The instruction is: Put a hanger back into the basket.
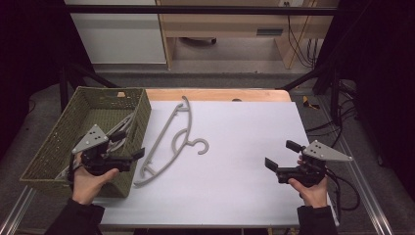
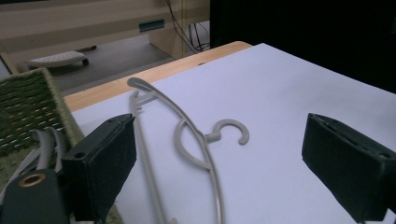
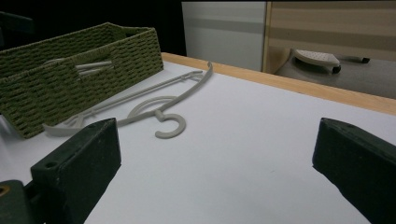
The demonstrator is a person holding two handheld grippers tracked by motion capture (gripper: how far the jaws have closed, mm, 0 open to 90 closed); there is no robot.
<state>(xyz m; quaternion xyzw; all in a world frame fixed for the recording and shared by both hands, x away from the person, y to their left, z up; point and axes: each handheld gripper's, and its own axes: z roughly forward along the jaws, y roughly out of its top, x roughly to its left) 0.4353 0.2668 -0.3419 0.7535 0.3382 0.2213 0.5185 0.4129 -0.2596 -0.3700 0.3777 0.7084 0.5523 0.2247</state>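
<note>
Grey hanger (image 1: pixel 172 139) just beside left gripper (image 1: pixel 128 147)

Right gripper (image 3: pixel 215 172): two black jaws wide apart, nothing between them, over the white bench (image 3: pixel 243 154). Grey hanger (image 3: pixel 154 105): flat on the bench, hook toward the camera, far end near the wooden edge. Green woven basket (image 3: pixel 60 88): left of the hanger, just beside it; grey hangers (image 3: pixel 91 65) inside. Beyond the bench: white cabinet (image 3: pixel 222 32), wooden panel (image 3: pixel 331 28).
</note>
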